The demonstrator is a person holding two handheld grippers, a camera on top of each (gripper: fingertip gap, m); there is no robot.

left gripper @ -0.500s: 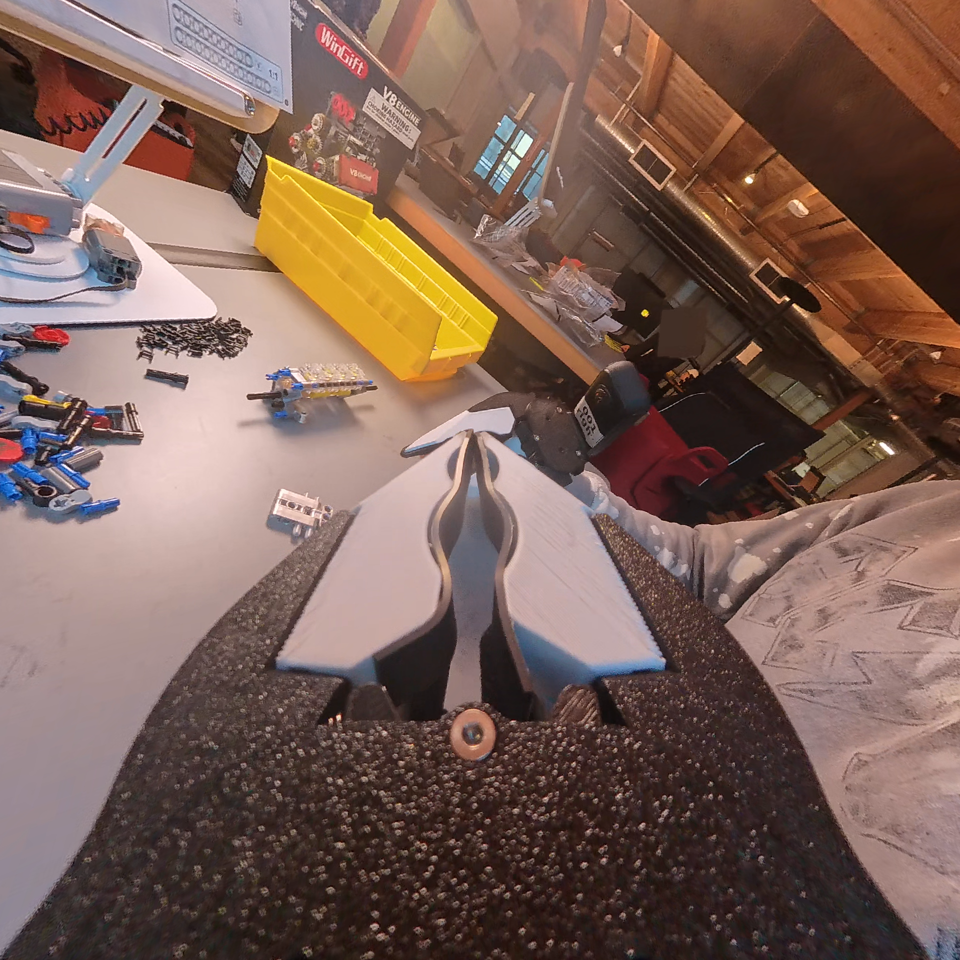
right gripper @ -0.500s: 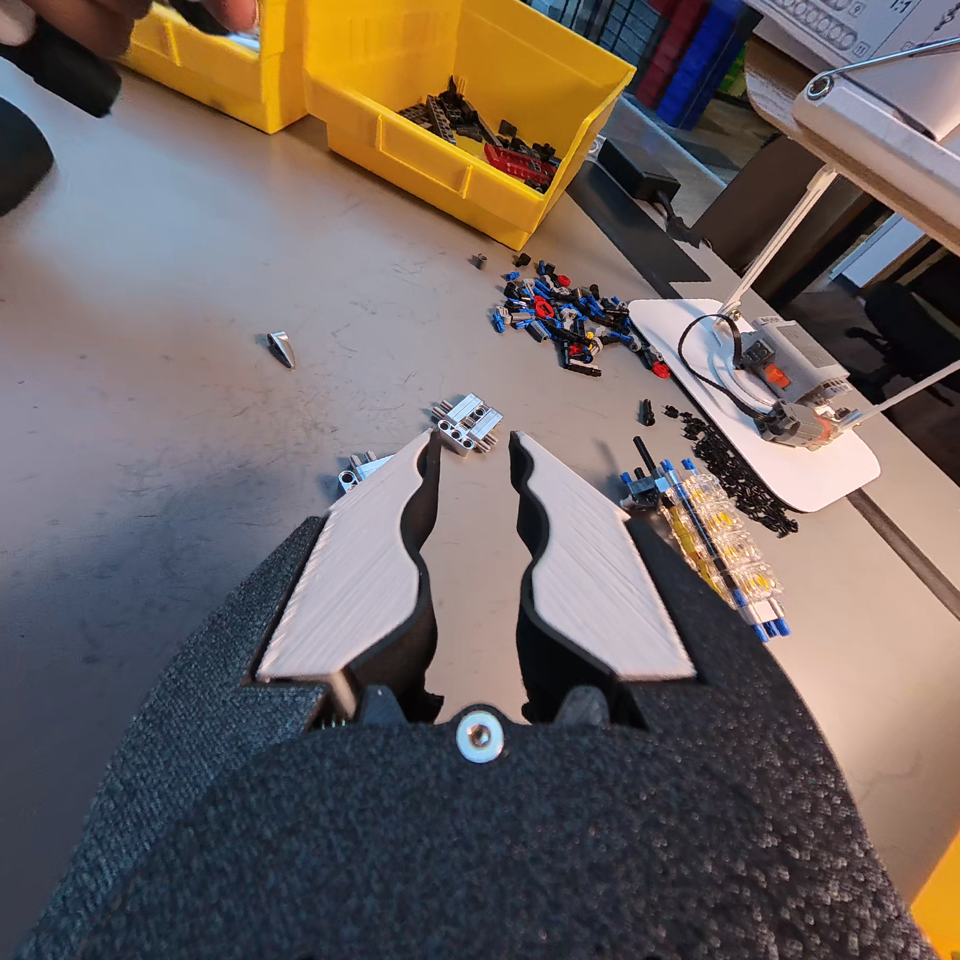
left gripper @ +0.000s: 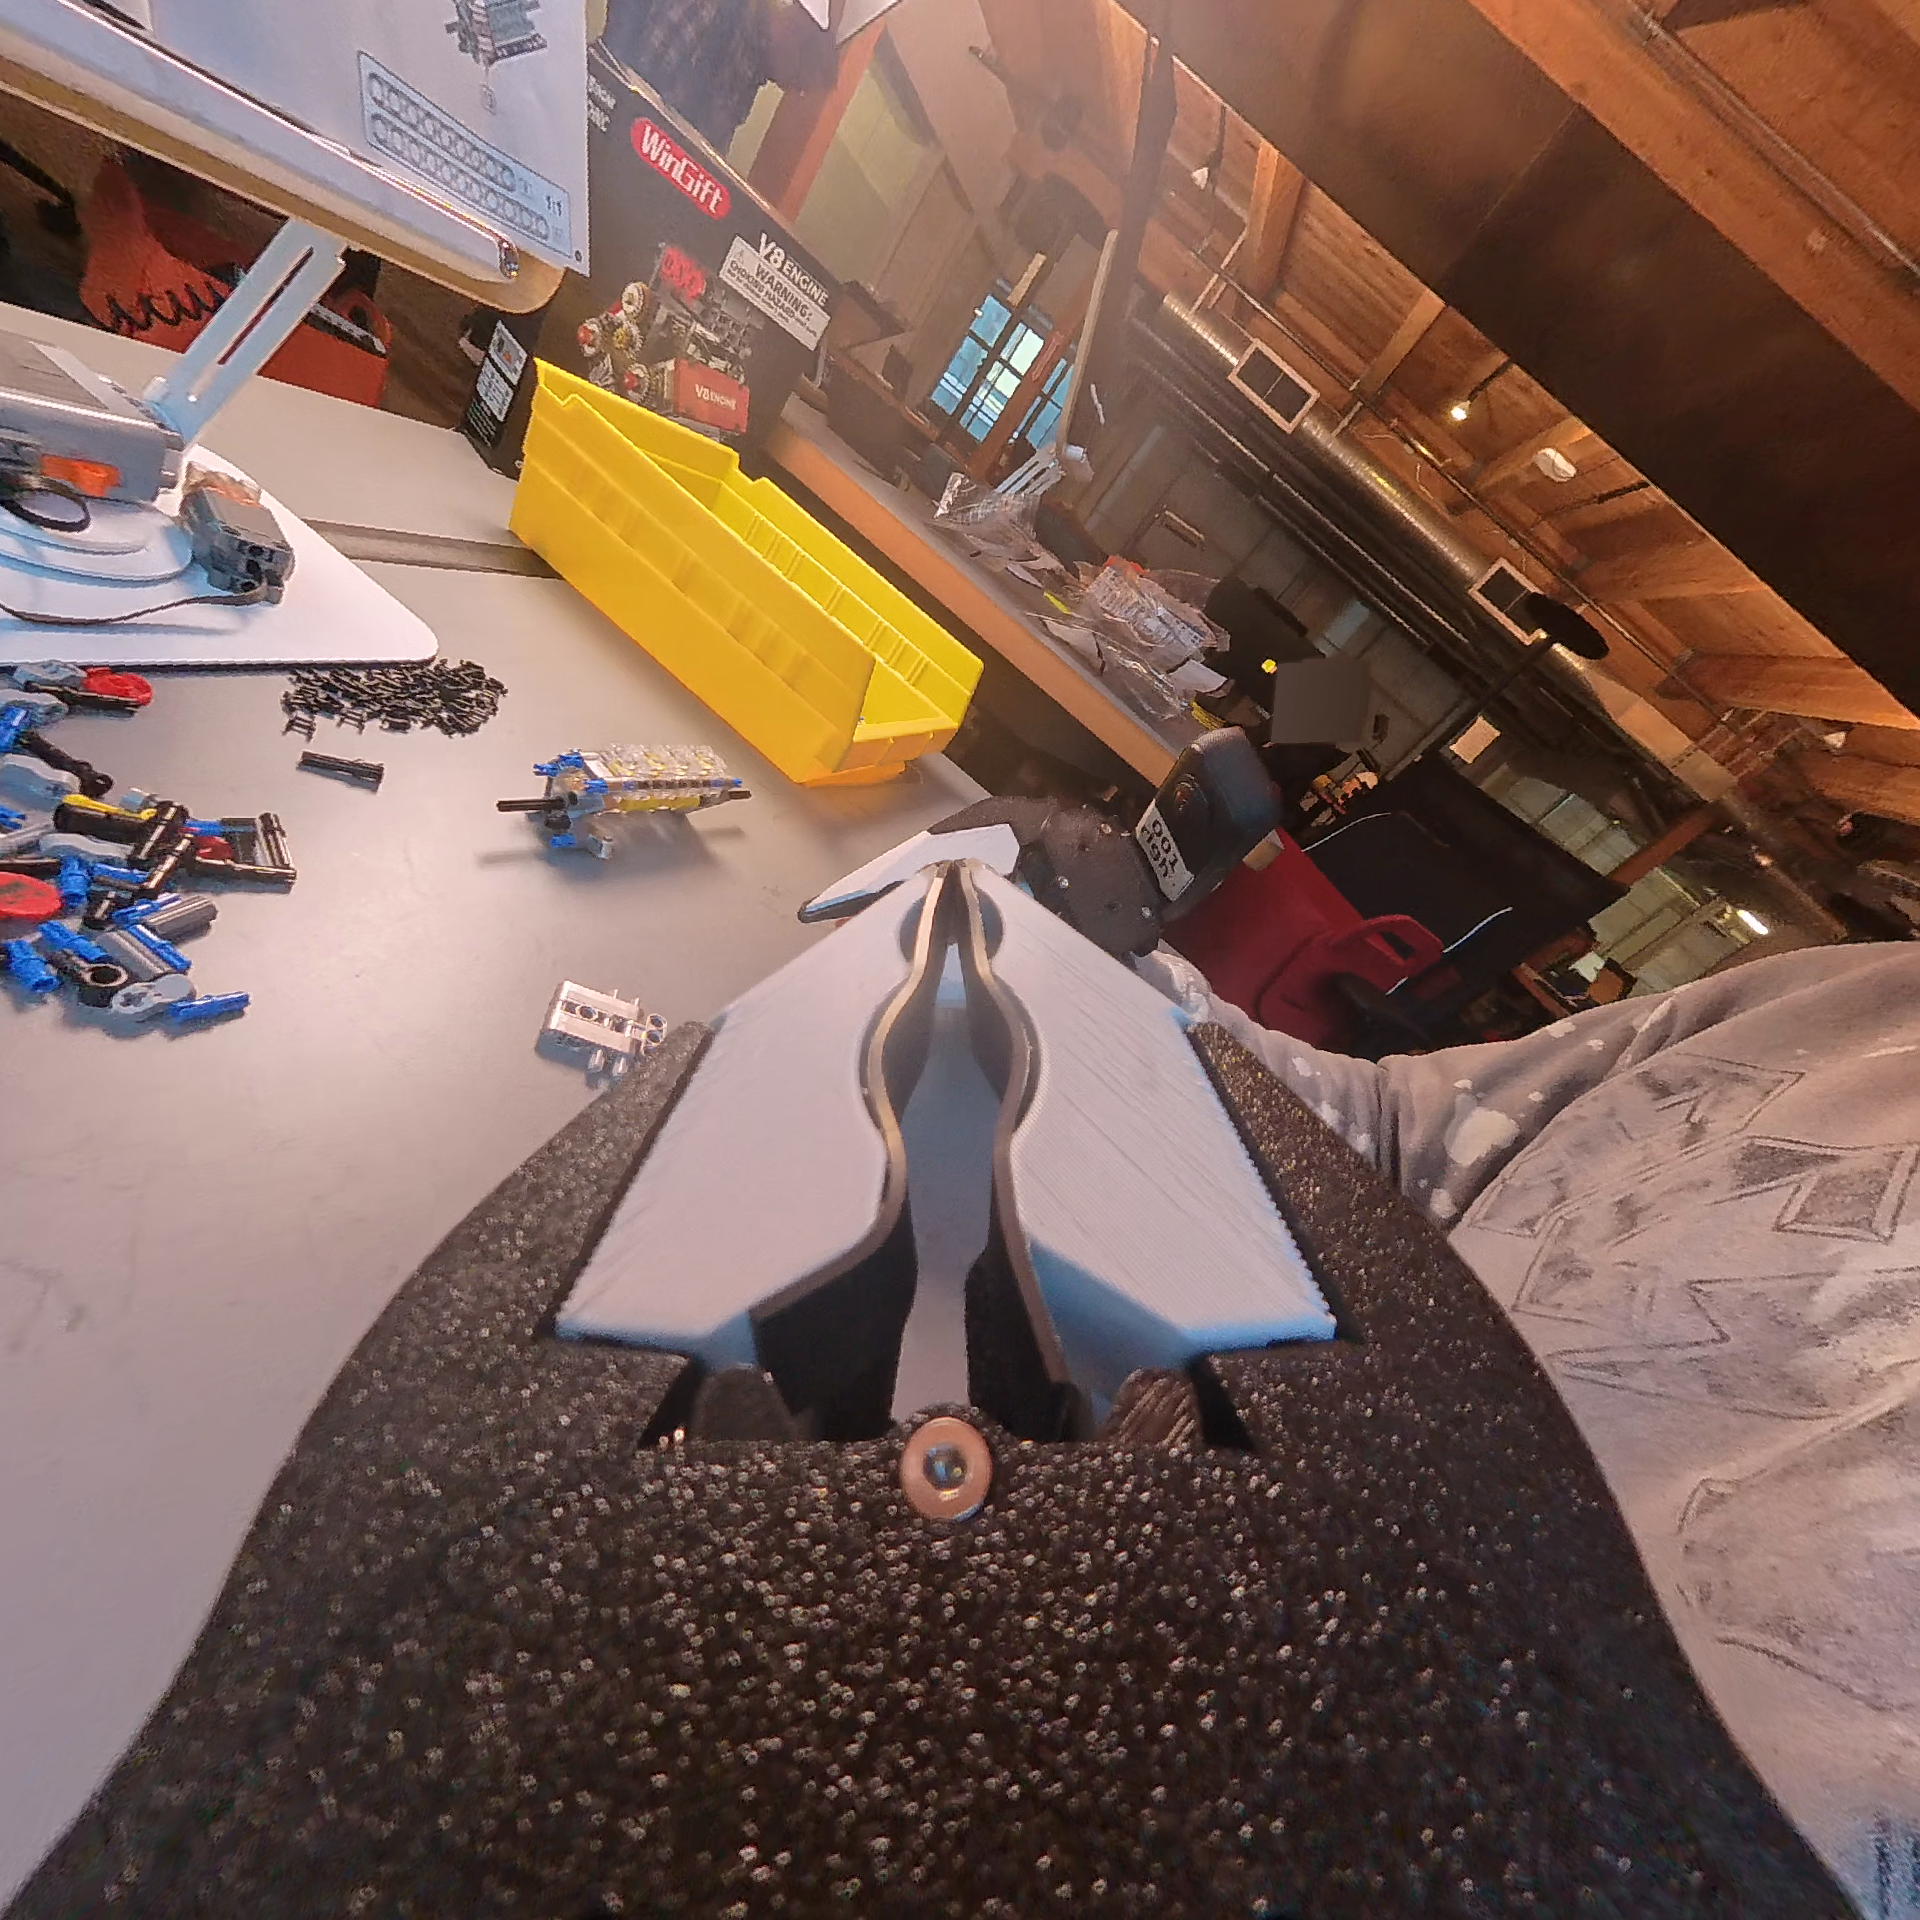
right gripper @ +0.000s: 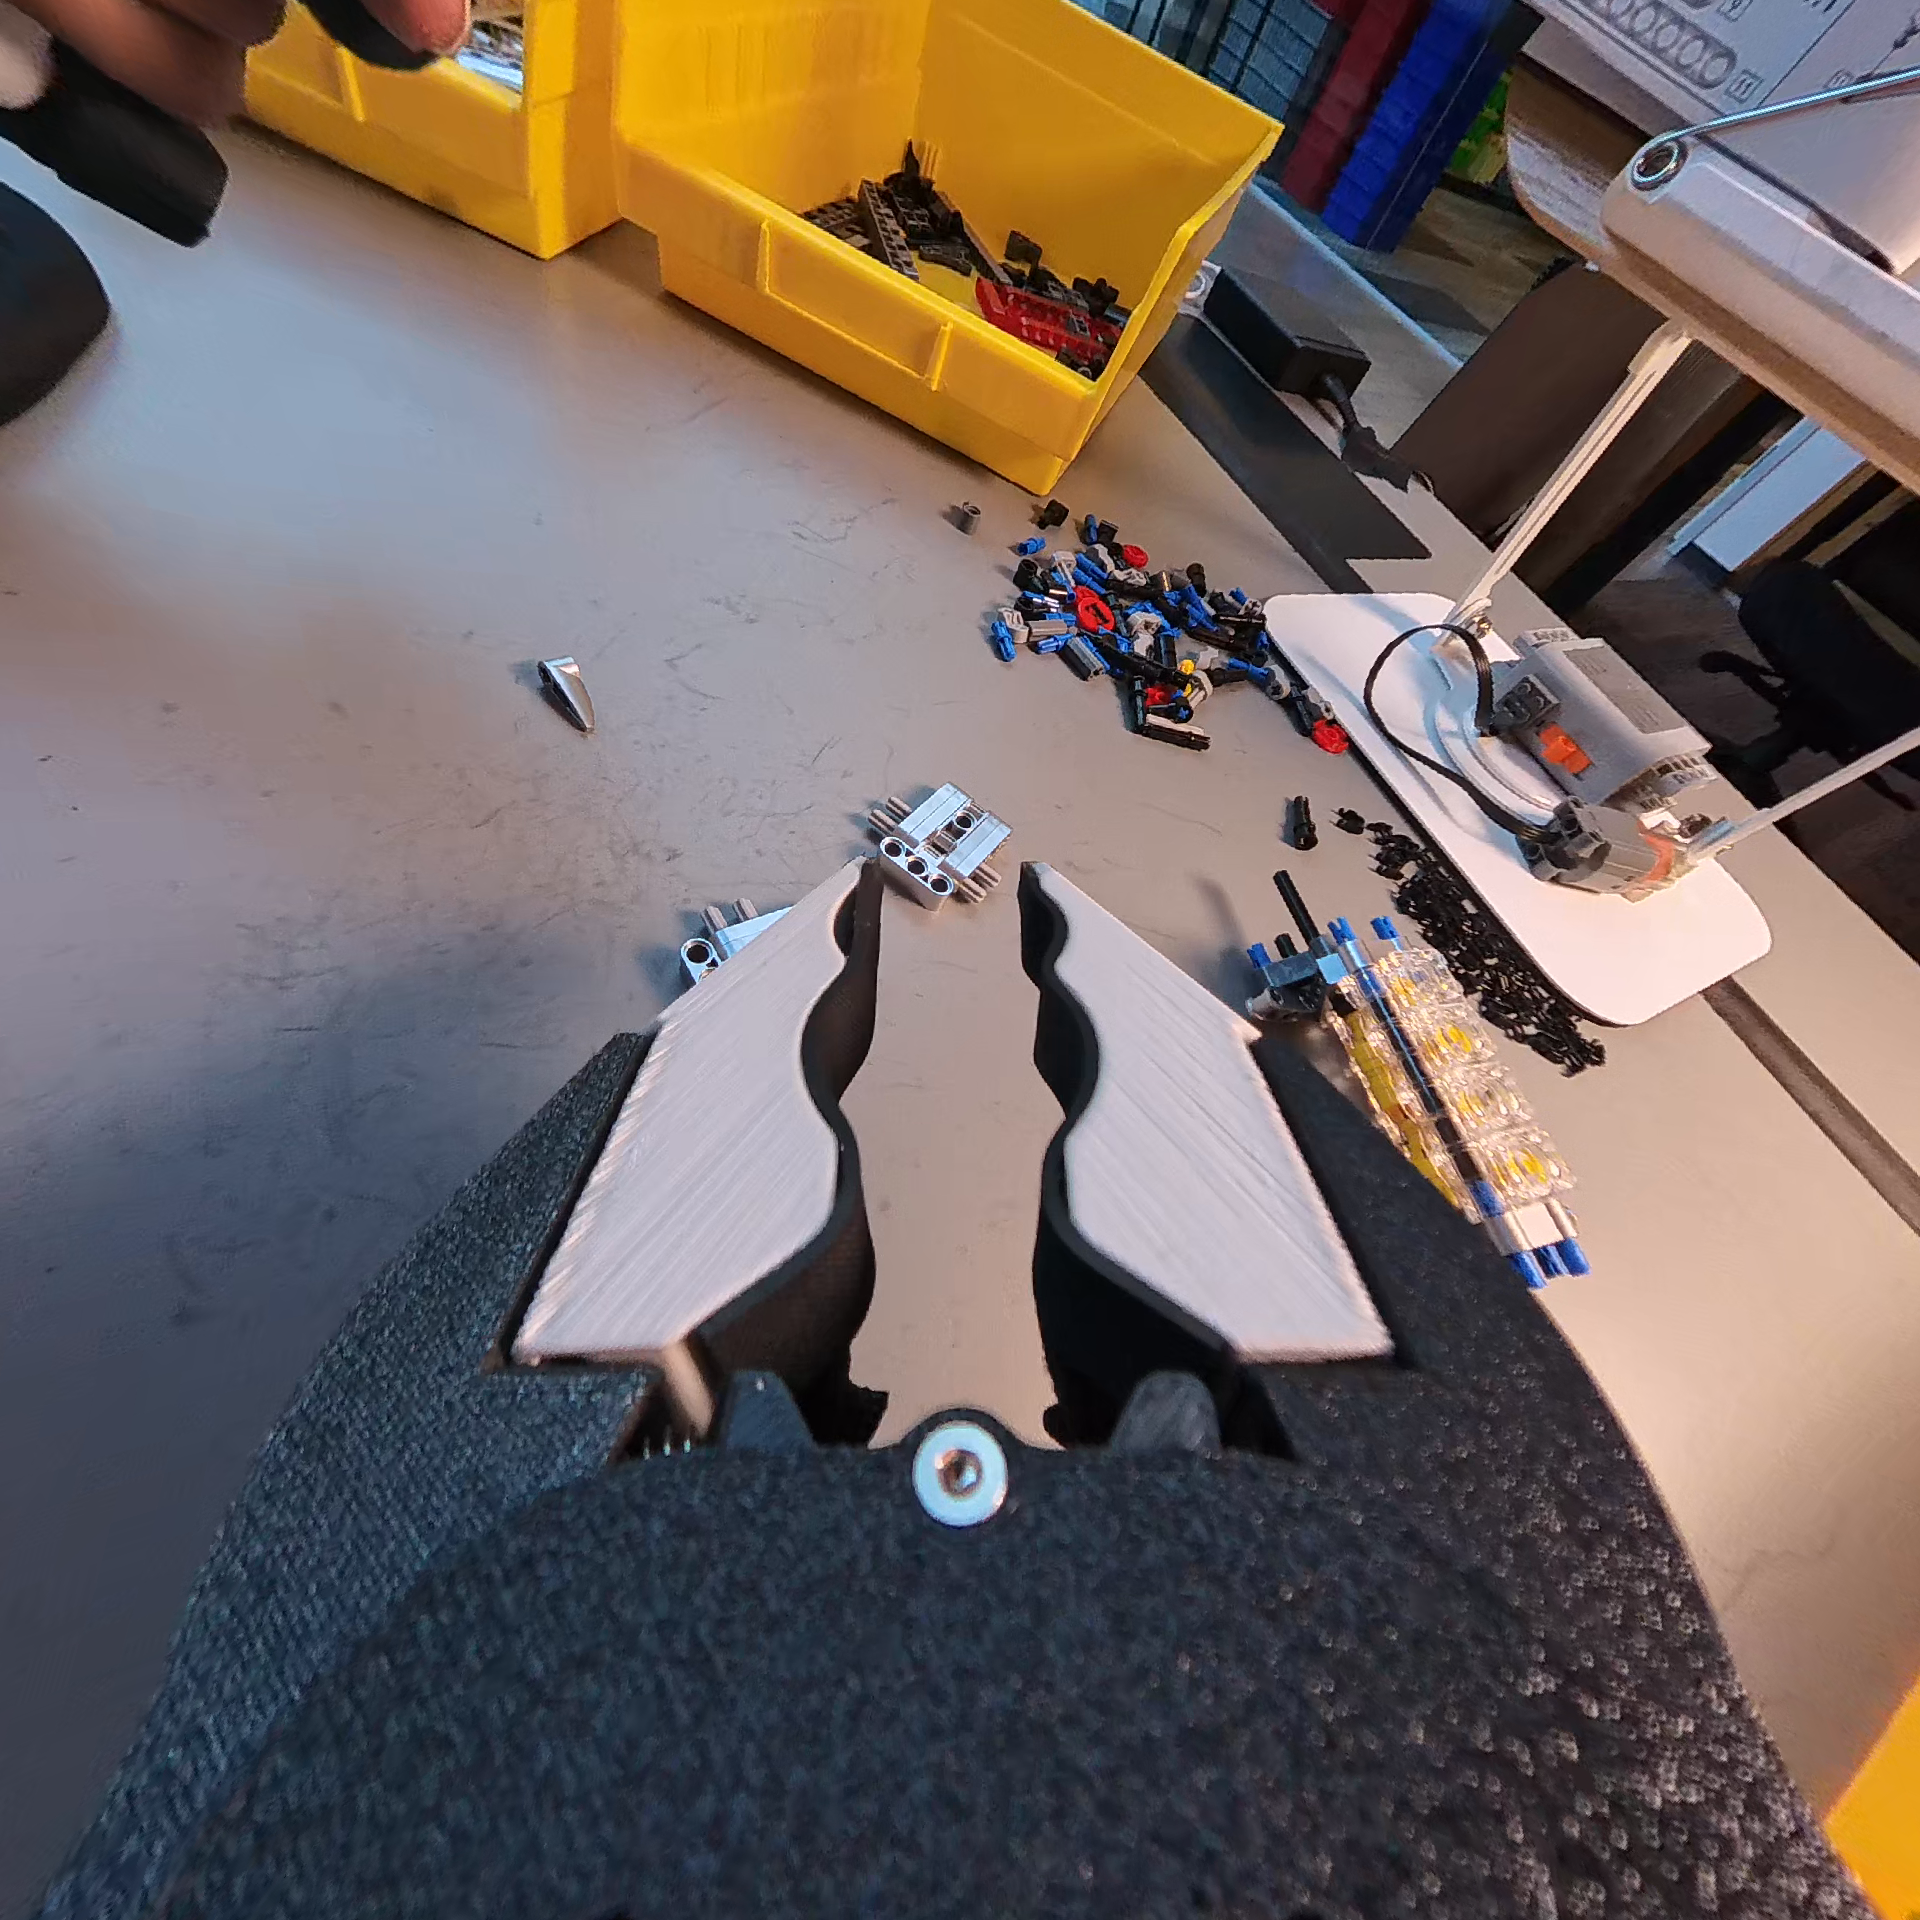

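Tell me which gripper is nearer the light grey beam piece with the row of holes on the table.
Right. The right gripper is open with its fingertips just short of the grey beam piece. The left gripper, shut, is raised and points past it, off the table edge.

Matt grey scuffed surface [right gripper: 416,520]; glossy yellow plastic bin [right gripper: 935,343]; clear plastic cylinder block [right gripper: 1455,1081]; ridged pale plastic jaws set in rough black foam; speckled grey cloth sleeve [left gripper: 1714,1247].

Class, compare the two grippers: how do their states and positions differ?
The left gripper has its fingers closed together, gripping nothing visible; the right gripper is open. The left points past the table edge; the right aims at a grey beam assembly on the table. Both have grey ridged fingers.
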